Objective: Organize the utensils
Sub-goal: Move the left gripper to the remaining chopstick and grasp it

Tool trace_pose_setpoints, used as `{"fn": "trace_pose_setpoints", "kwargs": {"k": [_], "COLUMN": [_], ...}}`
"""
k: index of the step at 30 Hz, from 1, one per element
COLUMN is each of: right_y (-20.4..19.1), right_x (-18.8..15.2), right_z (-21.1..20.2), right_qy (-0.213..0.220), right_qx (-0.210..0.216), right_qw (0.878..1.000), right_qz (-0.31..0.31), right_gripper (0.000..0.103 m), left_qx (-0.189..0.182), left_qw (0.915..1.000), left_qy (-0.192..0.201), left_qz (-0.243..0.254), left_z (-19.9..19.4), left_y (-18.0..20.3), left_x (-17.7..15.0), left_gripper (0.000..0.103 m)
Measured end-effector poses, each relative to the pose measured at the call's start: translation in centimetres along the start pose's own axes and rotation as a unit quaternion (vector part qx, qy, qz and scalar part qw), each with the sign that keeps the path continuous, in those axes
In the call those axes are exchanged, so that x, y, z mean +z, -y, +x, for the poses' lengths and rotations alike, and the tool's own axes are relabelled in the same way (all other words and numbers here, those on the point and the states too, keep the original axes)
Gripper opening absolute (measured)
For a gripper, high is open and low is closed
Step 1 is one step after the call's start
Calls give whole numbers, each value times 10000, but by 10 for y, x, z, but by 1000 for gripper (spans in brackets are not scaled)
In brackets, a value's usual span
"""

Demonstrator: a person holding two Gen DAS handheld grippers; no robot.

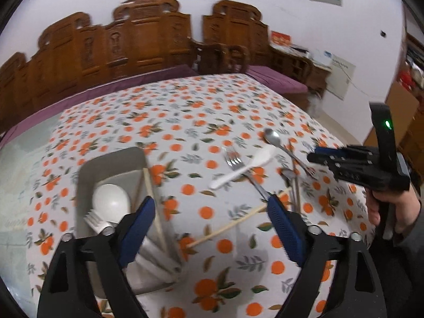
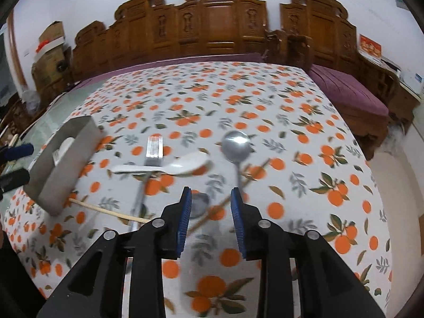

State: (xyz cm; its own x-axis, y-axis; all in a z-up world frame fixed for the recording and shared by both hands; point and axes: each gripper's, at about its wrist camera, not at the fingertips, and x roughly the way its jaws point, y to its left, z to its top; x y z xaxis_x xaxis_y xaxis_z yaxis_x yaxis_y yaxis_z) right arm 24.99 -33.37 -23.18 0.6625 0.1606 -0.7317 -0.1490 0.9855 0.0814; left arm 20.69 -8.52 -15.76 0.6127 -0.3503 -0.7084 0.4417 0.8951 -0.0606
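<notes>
A grey tray holds a white spoon, a fork and a chopstick. Loose on the orange-print tablecloth lie a metal fork, a white plastic spoon, a metal spoon, a second smaller metal spoon and a chopstick. My left gripper is open and empty, just right of the tray. My right gripper is open and empty over the smaller metal spoon.
The tablecloth covers the table, with a bare glass strip at its left. Carved wooden benches with purple cushions stand behind and to the right.
</notes>
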Motion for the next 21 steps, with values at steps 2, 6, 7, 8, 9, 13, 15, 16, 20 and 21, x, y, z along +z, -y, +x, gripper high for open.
{"fn": "trace_pose_setpoints", "kwargs": {"k": [2,6,7,8,9,13,15,16,20,21], "right_y": [6,13,14,13,13,9,6,5,3,3], "right_x": [-2,-5,-6,-6,-6,-6,-5,-5,-2,-2], "right_z": [2,8,10,11,12,13,13,13,12,11], "right_qy": [-24,-111,-143,-160,-163,-156,-140,-126,-88,-80], "right_qx": [55,80,81,72,63,156,212,239,307,317], "right_qw": [10000,9999,9998,9998,9998,9998,9997,9996,9995,9995], "right_qz": [49,94,77,53,36,34,16,0,7,8], "right_gripper": [33,33,33,33,33,33,33,33,33,33], "left_qx": [-74,-203,-207,-212,-227,-254,-252,-267,-252,-251], "left_qw": [9999,9990,9988,9984,9979,9962,9955,9950,9938,9935], "left_qy": [-96,-312,-351,-406,-455,-637,-712,-764,-903,-939], "left_qz": [76,240,281,341,394,539,576,580,590,591], "left_z": [10,32,36,42,47,64,72,76,87,89], "left_y": [9,25,28,32,36,44,46,46,45,45], "left_x": [-1,-5,-6,-7,-7,-9,-12,-13,-15,-15], "left_gripper": [74,62,60,58,54,46,45,45,43,40]}}
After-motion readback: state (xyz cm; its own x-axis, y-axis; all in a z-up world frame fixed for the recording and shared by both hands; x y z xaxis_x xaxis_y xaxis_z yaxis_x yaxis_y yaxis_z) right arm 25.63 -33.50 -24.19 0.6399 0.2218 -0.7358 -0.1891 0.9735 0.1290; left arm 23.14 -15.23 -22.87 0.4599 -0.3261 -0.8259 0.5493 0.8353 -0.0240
